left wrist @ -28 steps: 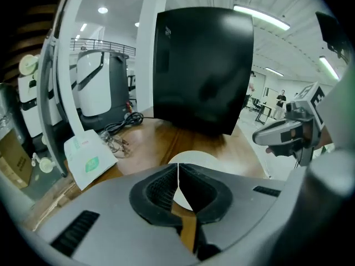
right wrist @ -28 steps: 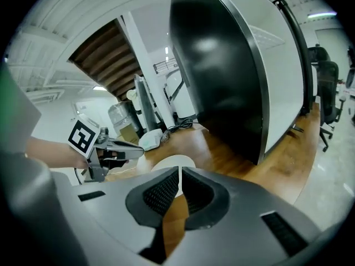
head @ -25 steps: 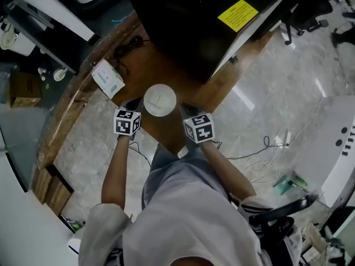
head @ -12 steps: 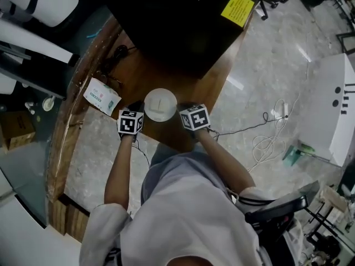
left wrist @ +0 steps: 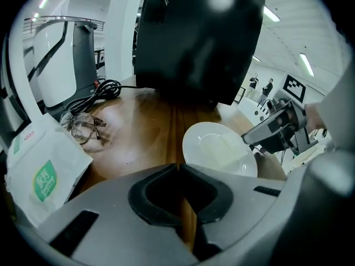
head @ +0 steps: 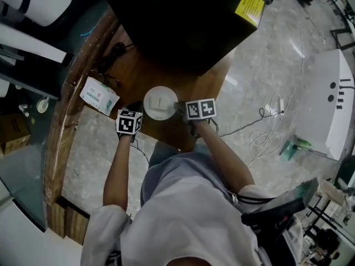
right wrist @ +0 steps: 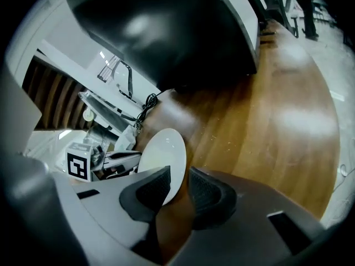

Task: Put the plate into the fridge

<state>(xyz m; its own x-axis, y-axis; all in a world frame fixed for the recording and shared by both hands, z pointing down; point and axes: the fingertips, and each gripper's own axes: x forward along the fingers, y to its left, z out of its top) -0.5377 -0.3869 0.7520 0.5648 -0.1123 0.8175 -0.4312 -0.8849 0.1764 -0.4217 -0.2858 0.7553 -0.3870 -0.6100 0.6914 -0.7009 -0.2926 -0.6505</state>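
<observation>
One white plate, empty, flat on the wooden counter, just in front of the one black fridge and not inside it. It sits between the two grippers. Right gripper is at the plate's right edge. In the right gripper view the jaws are apart and straddle the rim of the plate: the rim lies against one pad, bare wood shows between it and the other pad, so no clamp. Left gripper is just beside the plate's left edge. In the left gripper view its jaws are together at the tips with nothing between them, and the plate lies ahead and to the right, apart from the left gripper. Each gripper has one marker cube, two in all. Also on the counter, left of the plate: one white packet with green print, one pair of glasses and one coiled black cable near the fridge's foot. One yellow sticker on the fridge side. White cables lie on the stone floor, well right of the counter.
</observation>
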